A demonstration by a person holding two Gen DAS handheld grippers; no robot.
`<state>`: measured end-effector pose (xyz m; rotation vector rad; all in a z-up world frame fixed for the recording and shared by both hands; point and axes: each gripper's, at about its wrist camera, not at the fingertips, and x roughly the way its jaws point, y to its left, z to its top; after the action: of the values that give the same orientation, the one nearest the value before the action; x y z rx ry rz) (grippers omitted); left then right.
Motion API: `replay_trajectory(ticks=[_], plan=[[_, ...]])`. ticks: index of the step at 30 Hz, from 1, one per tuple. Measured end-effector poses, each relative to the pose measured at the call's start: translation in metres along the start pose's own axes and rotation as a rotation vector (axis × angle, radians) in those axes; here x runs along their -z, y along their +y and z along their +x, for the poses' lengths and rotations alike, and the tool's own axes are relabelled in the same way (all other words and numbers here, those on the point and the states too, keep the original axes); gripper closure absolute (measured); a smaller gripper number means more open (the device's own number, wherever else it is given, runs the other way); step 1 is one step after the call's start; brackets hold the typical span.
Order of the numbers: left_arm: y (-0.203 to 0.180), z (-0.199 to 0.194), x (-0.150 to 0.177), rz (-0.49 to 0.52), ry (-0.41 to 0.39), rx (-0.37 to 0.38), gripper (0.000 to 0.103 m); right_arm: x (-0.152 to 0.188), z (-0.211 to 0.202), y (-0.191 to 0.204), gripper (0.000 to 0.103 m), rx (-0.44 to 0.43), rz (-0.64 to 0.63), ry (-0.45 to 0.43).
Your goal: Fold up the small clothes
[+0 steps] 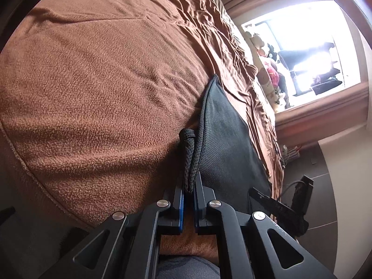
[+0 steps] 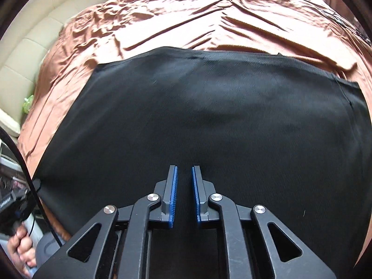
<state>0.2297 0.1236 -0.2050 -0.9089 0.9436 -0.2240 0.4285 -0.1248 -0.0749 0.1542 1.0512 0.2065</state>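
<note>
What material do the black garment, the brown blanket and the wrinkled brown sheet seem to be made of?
Black garment: probably a synthetic mesh knit, matte; tiny holes show along its edge, which the left hand-held gripper pinches.
Brown blanket: looks like fleece, with a fuzzy, pebbled, dull surface.
Brown sheet: thin, smooth fabric with a slight sheen and sharp creases; perhaps satin or microfibre.

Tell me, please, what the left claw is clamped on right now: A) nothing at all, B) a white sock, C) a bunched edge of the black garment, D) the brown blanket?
C: in the left wrist view the left claw pinches a rolled edge of the black garment above the brown blanket.
</note>
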Motion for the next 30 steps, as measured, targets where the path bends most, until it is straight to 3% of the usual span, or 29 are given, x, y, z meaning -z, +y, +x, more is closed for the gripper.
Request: replay_trajectory(ticks=[19,24,30], plan=[[0.003,0.016,-0.002,-0.046,0.048,-0.014,0.097,-0.095,0.06,0.0,0.099,0.112,0.003,-0.002],[0.0,0.016,-0.001,-0.026,0.051,-0.015,0.097,-0.092,0.048,-0.007,0.099,0.08,0.029,0.005],[-0.012,0.008,-0.009,-0.001,0.04,0.02,0.098,-0.054,0.026,-0.008,0.099,0.023,0.021,0.038]])
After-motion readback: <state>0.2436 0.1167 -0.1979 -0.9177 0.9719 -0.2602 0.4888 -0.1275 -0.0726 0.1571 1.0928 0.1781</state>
